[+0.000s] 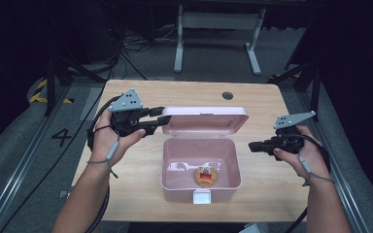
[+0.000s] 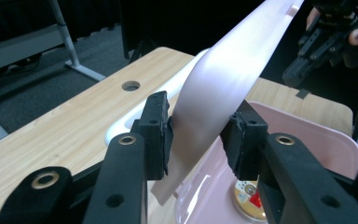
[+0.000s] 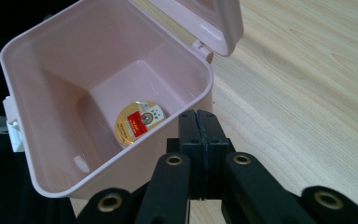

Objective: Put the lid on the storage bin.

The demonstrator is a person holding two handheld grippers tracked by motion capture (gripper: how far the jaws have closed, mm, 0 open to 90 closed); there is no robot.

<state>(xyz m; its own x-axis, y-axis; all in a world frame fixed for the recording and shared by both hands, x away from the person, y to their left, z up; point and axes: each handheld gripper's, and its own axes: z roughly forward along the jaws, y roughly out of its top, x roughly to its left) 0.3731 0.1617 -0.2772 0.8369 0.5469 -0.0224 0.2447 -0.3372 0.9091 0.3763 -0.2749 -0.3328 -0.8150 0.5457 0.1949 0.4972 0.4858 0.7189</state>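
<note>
Table [image 1: 126,165]: pale wood, with a pink box [image 1: 200,182] near the person's edge, lying between the two tongs.

Box: open, body resting flat on the table. Its white latch [image 1: 201,196] hangs free on the near wall.

Lid [image 1: 205,120]: raised on its hinge and standing up behind the box. The left tongs [image 1: 161,118] reach in from the lid's left end. In the left gripper view the jaws stand apart with the lid's edge [image 2: 200,140] between them, one pad looking close against it and the other with a gap, so not clamped.

Right tongs [image 1: 252,145]: just off the box's right wall, clear of it. In the right gripper view the jaws are pressed together on nothing, the rim [image 3: 168,128] just ahead of them.

Contents: one small round tin [image 3: 139,122] with a gold and red label on the box floor, ahead of and below the right tongs' tips.

Judgement: the tin seems to be stowed already. What looks left is lowering the lid and snapping the latch. Nothing yet shows the lid coming down.
</note>
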